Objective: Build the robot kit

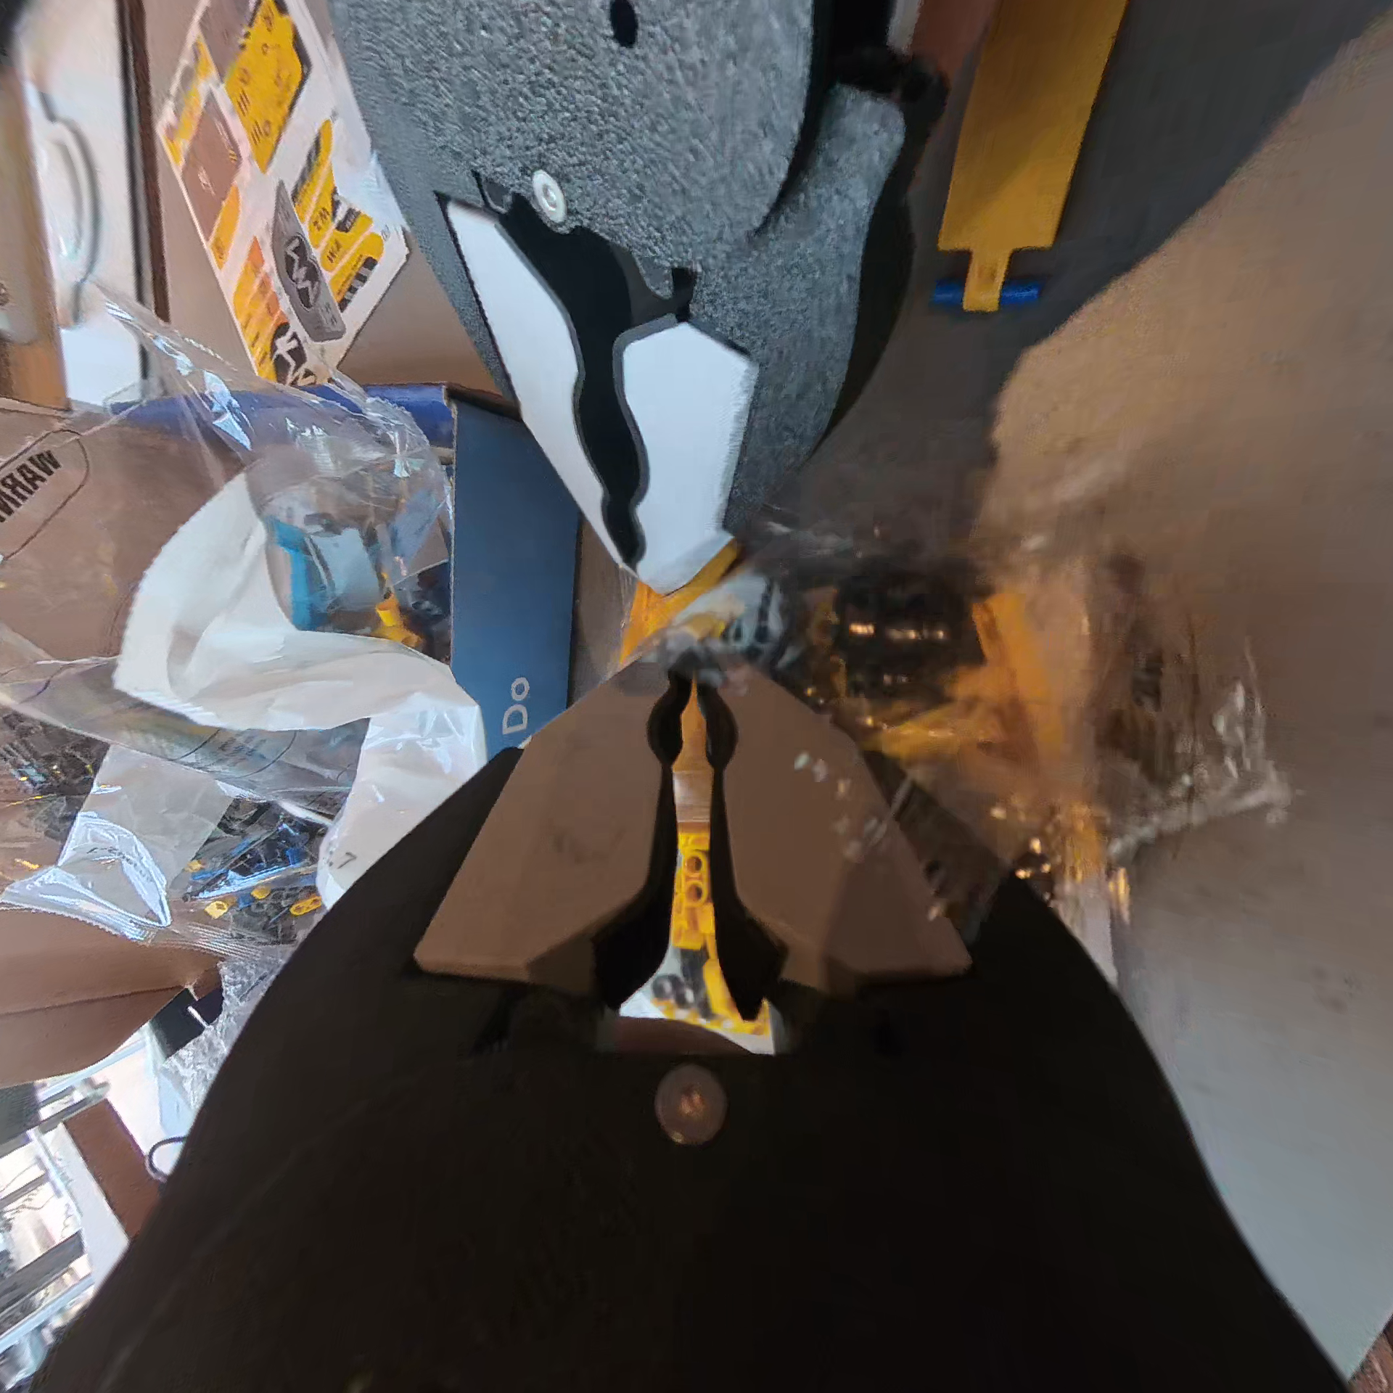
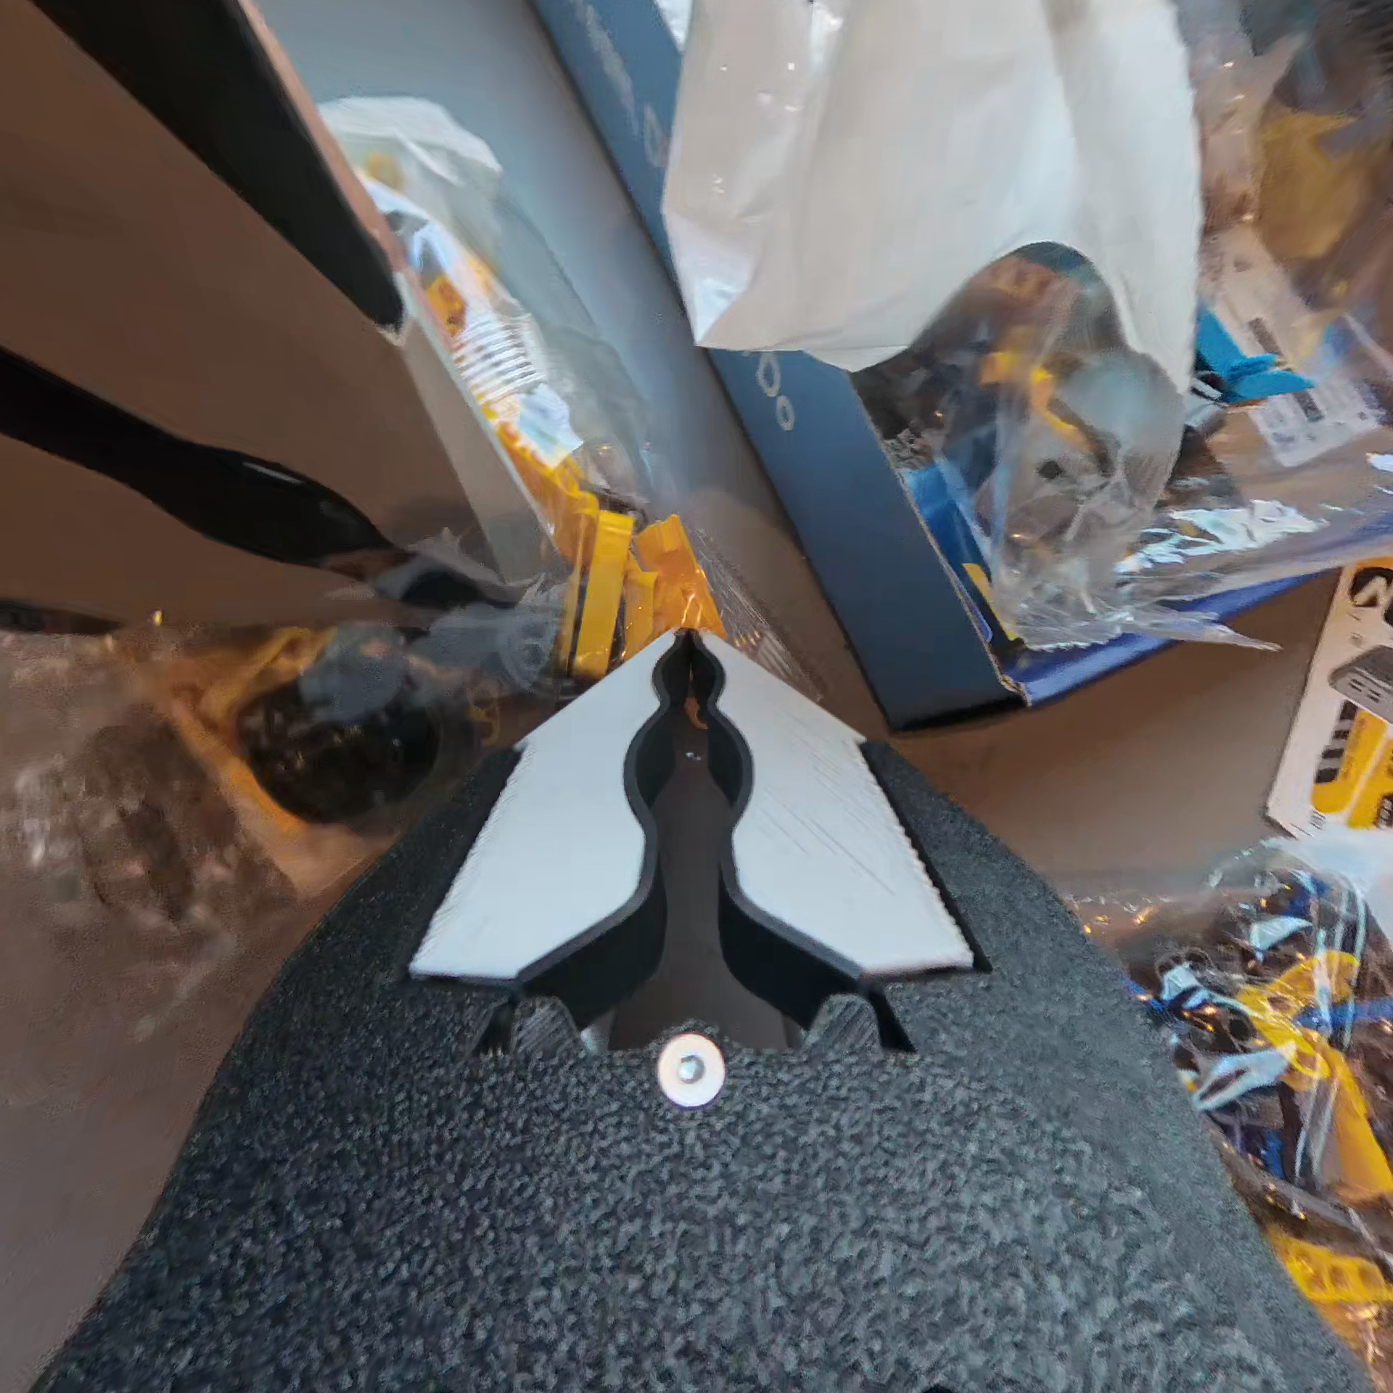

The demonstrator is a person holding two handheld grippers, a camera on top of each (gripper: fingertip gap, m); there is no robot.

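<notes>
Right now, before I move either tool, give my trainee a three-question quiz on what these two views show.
1. True or false: the left tool is shut on the clear bag of yellow and black parts.
2. What does the right tool pinch? A) the white bag B) the same clear bag C) the blue box
3. Fill in: behind the tools stands an open ____ box with a white bag in front of it.

Key: 1 true; 2 B; 3 blue.
</notes>
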